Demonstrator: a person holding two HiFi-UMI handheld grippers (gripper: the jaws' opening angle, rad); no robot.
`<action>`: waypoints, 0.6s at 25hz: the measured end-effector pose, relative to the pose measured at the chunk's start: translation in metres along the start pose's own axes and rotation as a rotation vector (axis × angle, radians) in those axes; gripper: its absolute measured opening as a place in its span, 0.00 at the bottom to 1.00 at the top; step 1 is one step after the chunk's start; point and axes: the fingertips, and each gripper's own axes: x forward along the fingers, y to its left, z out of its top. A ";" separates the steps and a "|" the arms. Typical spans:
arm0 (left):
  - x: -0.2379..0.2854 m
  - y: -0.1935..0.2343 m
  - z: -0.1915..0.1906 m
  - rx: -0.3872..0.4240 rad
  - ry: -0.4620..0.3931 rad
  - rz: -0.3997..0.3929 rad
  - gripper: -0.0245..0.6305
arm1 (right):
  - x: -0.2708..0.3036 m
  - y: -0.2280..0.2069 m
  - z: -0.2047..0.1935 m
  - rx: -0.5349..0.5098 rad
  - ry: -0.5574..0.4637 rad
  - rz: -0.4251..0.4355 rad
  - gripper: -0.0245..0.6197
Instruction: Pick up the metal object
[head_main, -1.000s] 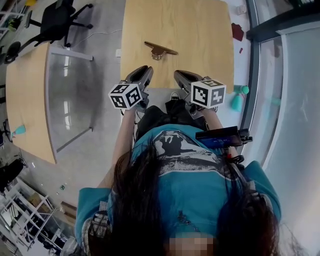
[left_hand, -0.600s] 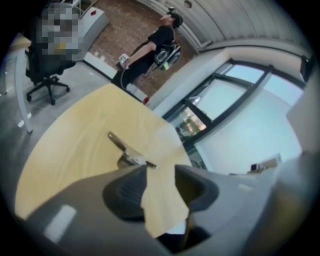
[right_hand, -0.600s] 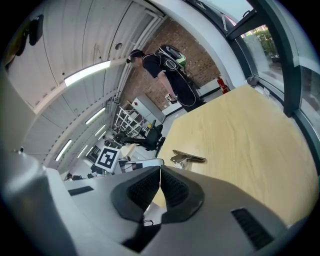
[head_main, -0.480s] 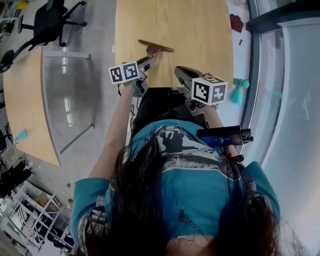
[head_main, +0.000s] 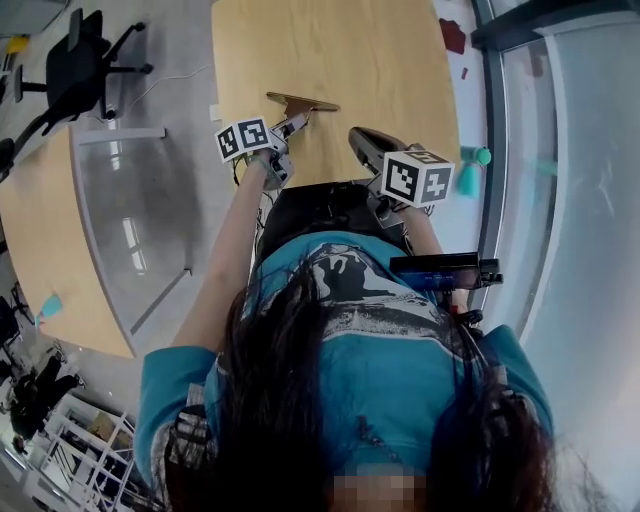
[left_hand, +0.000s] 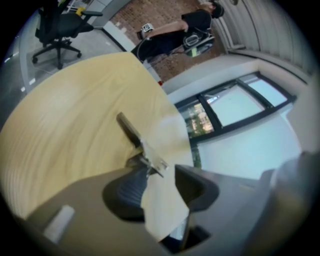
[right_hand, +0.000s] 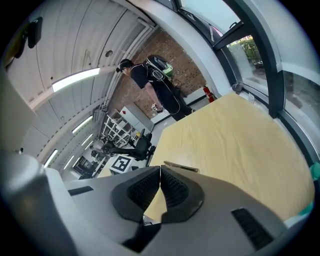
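Jaws apart, left gripper (head_main: 296, 121) stretches forward at the metal object (head_main: 302, 103) while right gripper (right_hand: 160, 187) sits back, jaws together.

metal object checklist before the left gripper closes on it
1. Left gripper jaws apart: ok.
2. Near end of the metal object at the mouth of the gap: ok, but it sits close to one jaw, not centred.
3. Object lies alone on the table, nothing crowding it: ok.
4. Object far enough in for a firm grip: cannot tell.
5. Right gripper shut, empty and held back from the object: ok.
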 end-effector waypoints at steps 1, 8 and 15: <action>0.004 0.001 0.001 -0.005 0.008 0.001 0.29 | 0.000 -0.002 0.000 0.003 -0.003 -0.007 0.06; 0.021 0.007 0.011 -0.037 0.036 0.016 0.22 | 0.001 -0.014 0.008 0.026 -0.025 -0.049 0.06; 0.029 -0.007 0.013 -0.155 0.015 -0.089 0.07 | -0.003 -0.024 0.005 0.042 -0.025 -0.073 0.06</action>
